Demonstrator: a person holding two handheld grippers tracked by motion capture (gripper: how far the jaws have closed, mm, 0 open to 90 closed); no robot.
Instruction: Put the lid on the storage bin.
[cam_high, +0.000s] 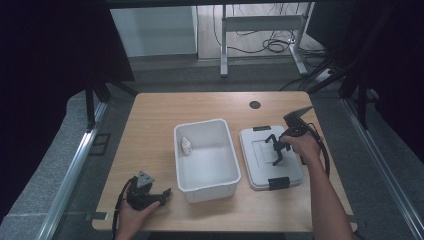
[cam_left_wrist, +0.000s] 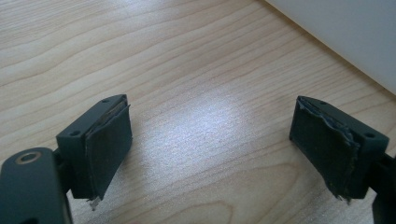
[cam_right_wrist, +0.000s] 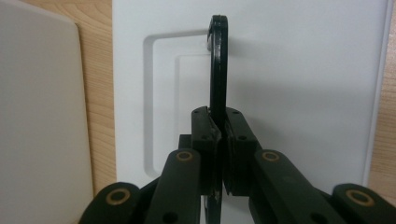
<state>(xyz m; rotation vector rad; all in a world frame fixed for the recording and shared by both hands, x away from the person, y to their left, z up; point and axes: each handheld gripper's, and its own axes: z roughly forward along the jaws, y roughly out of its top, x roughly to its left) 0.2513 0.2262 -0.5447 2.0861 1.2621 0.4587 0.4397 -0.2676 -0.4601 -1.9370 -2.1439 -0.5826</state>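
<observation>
**Lid handle gripped, box not yet covered**

Handle (cam_right_wrist: 218, 65) of the white lid (cam_high: 270, 159), a thin black loop standing upright, is clamped between the right gripper's (cam_right_wrist: 219, 140) jaws. The lid lies flat on the table (cam_high: 150, 130) just right of the open white box (cam_high: 206, 160), which holds a small bottle (cam_high: 185, 146). Lifting and placing remain. Left gripper (cam_left_wrist: 210, 144) rests spread, empty, near the box.

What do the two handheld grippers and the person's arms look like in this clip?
Both are black two-jaw tools. The left gripper carries a grey three-cornered plate on top, and its dark pads look frayed at the edges. The right gripper has linkage arms with brass-coloured rivets and a grey plate. A black cable trails from each. Both forearms are bare, with no sleeves in sight.
</observation>
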